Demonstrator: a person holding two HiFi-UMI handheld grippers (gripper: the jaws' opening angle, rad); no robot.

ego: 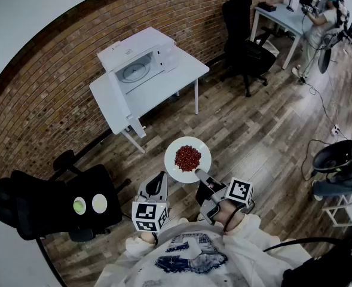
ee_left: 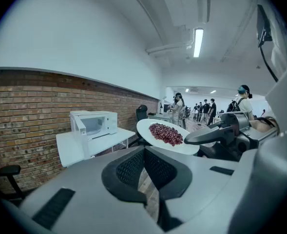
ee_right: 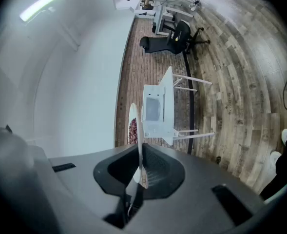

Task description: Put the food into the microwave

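White and round, the plate (ego: 173, 153) you are carrying holds one low heap of red food (ego: 187, 158) at its middle; the pieces are too small to tell what they are. Your right hand-held gripper (ego: 201, 175) pinches the plate by its near rim and holds it level in the air above the wooden floor (ego: 265, 130), well apart from the microwave (ego: 137, 61). The microwave sits on a white surface (ego: 170, 82) by the brick wall, its door (ego: 117, 100) swung wide open and its turntable (ego: 132, 72) showing inside. Your left hand-held gripper (ego: 159, 184) hangs just beside the plate, its jaws pressed together at the tips with nothing between them. In the right gripper view the plate comes edge-on, so the food is only a thin red sliver beside it. In the head view that gripper covers the plate's near rim.
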